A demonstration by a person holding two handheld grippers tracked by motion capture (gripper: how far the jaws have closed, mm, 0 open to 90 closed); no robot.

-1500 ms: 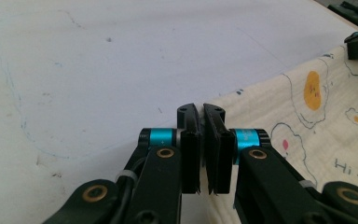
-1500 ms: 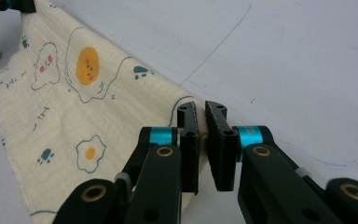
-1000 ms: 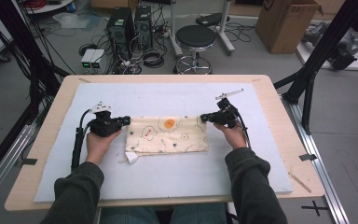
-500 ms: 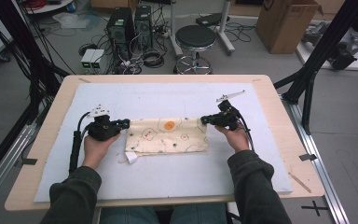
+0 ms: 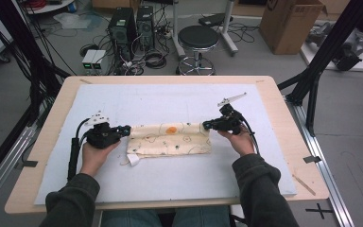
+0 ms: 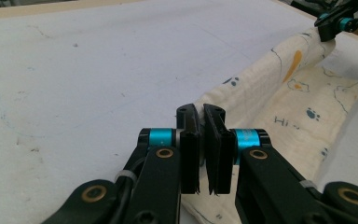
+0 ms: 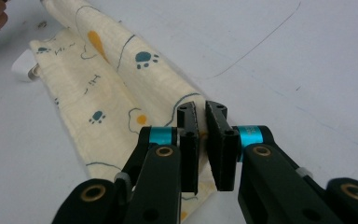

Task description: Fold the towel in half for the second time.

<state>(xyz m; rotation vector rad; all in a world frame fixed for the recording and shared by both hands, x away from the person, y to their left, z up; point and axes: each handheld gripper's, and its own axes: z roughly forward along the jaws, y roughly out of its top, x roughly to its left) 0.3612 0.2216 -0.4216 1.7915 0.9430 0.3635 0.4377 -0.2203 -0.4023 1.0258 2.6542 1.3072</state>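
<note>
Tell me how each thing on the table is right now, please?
cloth: folded into a long strip, far edge lifted at both ends.
left gripper: shut on the cloth's left end.
right gripper: shut on the cloth's right end.
white tag: sticking out at the cloth's near left corner.
table: covered by a white sheet.

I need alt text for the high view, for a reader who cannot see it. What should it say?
A person at a table holds a cream printed cloth by its two far corners, the left gripper and right gripper each shut on one, the far edge lifted to fold. The cloth lies on a white mat; a black stool stands behind.
</note>
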